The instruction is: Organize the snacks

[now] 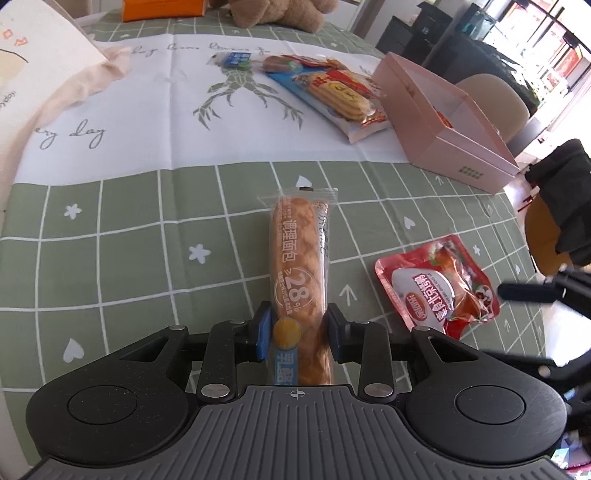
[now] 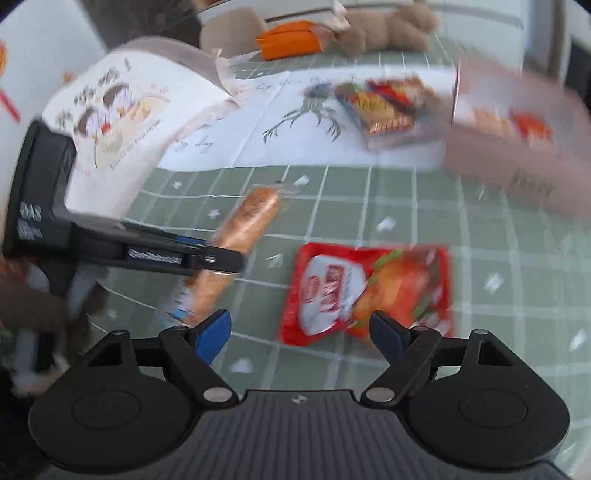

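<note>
A long bread roll in a clear wrapper (image 1: 299,251) lies lengthwise on the green checked tablecloth (image 1: 110,240). My left gripper (image 1: 299,319) is shut on its near end, both blue pads pressing its sides. To its right a red sauce pouch (image 1: 436,284) lies flat on the cloth. In the blurred right wrist view, my right gripper (image 2: 301,325) stands open just above the near edge of the red pouch (image 2: 369,288), and its pads are clear of the pouch. The left gripper (image 2: 221,258) holds the bread roll (image 2: 243,229) at the left there.
An open pink box (image 1: 454,122) stands at the back right with a packet inside. Cracker packs (image 1: 332,92) lie on the white cloth panel beside it. A printed tote bag (image 1: 44,55), an orange box (image 1: 162,7) and a teddy bear (image 1: 280,11) sit at the far side.
</note>
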The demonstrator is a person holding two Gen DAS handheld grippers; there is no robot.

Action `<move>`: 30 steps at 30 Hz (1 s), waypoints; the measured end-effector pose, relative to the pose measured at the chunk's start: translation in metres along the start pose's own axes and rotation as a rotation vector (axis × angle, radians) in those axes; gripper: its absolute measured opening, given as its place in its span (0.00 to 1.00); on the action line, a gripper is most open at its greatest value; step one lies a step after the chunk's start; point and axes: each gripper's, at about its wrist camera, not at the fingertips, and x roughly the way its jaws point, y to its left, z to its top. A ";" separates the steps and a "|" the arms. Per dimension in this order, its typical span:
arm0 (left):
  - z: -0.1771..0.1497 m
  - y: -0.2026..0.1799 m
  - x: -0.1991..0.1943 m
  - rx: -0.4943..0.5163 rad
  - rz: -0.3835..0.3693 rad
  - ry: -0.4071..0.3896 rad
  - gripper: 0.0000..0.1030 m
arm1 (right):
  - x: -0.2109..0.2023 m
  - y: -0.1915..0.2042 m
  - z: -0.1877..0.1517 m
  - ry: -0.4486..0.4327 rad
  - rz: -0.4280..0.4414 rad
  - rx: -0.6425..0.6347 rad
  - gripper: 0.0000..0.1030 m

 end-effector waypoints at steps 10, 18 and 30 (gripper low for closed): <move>-0.001 0.003 -0.001 -0.016 -0.007 -0.002 0.34 | 0.047 0.005 0.009 0.023 -0.222 -0.417 0.82; -0.002 0.003 -0.001 -0.024 -0.003 -0.007 0.34 | 0.075 -0.036 0.036 0.046 -0.076 -0.139 0.84; -0.001 0.002 -0.001 -0.031 0.003 -0.008 0.35 | 0.063 -0.054 0.008 -0.046 -0.024 0.065 0.96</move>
